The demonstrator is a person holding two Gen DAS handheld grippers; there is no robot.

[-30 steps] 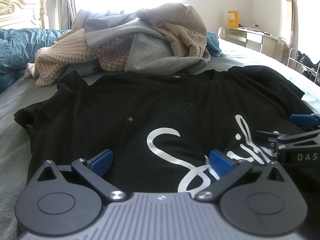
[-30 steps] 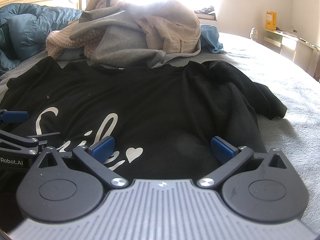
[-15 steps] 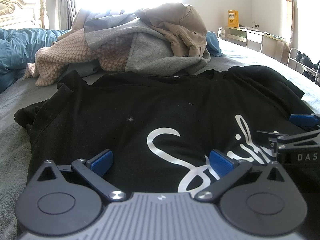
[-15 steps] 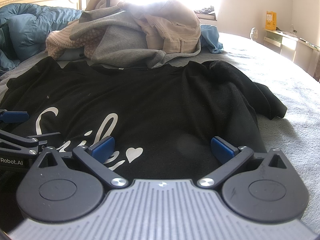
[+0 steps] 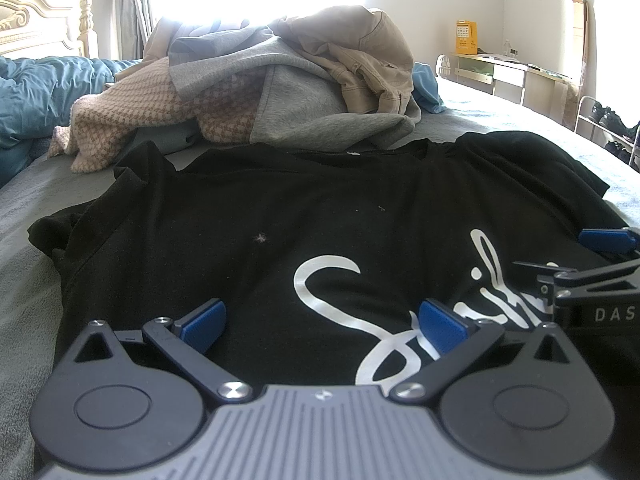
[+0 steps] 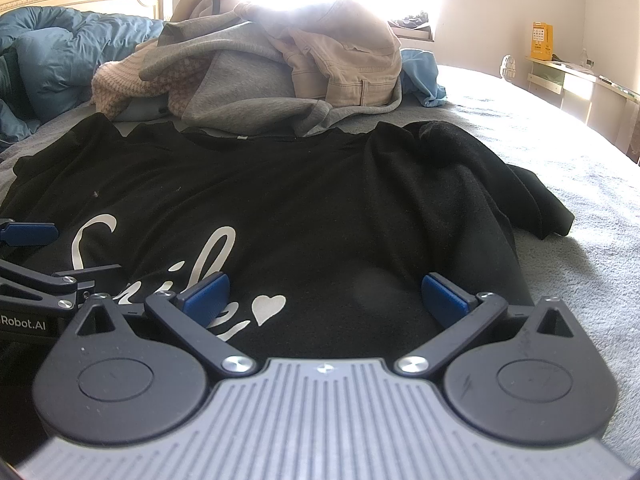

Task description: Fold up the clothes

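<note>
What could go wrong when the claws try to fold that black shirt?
The black T-shirt with white lettering has its right sleeve bunched up, so a fold could come out lumpy. The heap of unfolded grey and beige clothes lies right behind its collar and might snag a fold going that way. Both the left claw and the right claw are open, holding nothing yet.

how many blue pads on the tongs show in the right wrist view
3. Two are on the right tongs: one pad over the white lettering, one over the plain black shirt. The third belongs to the left tongs at the left edge; its partner is out of view.
</note>
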